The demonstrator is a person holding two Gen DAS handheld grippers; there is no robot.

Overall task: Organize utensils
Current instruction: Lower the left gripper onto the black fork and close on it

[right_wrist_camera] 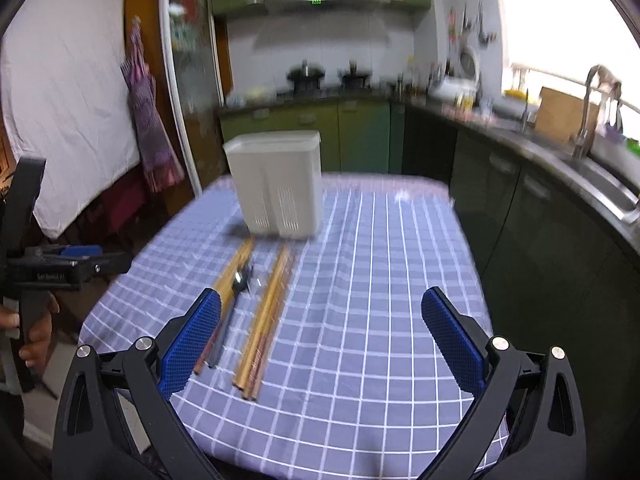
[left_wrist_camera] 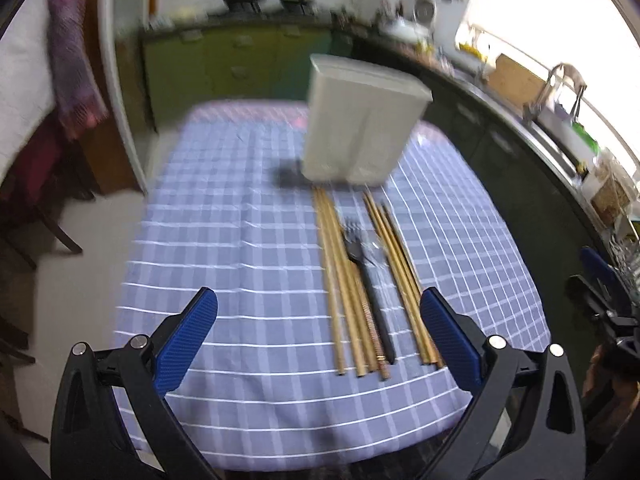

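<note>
A white utensil holder (left_wrist_camera: pixel 358 126) stands upright on the blue checked tablecloth (left_wrist_camera: pixel 240 240); it also shows in the right wrist view (right_wrist_camera: pixel 278 184). In front of it lie two bundles of wooden chopsticks (left_wrist_camera: pixel 344 292) (left_wrist_camera: pixel 404 280) with a black fork (left_wrist_camera: pixel 366 280) and a spoon between them. In the right wrist view the chopsticks (right_wrist_camera: pixel 266 320) and the spoon (right_wrist_camera: pixel 240 280) lie left of centre. My left gripper (left_wrist_camera: pixel 318 320) is open and empty above the near table edge. My right gripper (right_wrist_camera: pixel 320 320) is open and empty, above the table to the right of the utensils.
The table (right_wrist_camera: pixel 380 280) stands in a kitchen. Dark cabinets and a sink counter (right_wrist_camera: pixel 580 184) run along the right. A stove with pots (right_wrist_camera: pixel 308 74) is at the back. A chair (left_wrist_camera: pixel 36 200) and a hanging cloth stand at the left. The other gripper's handle (right_wrist_camera: pixel 24 240) shows at far left.
</note>
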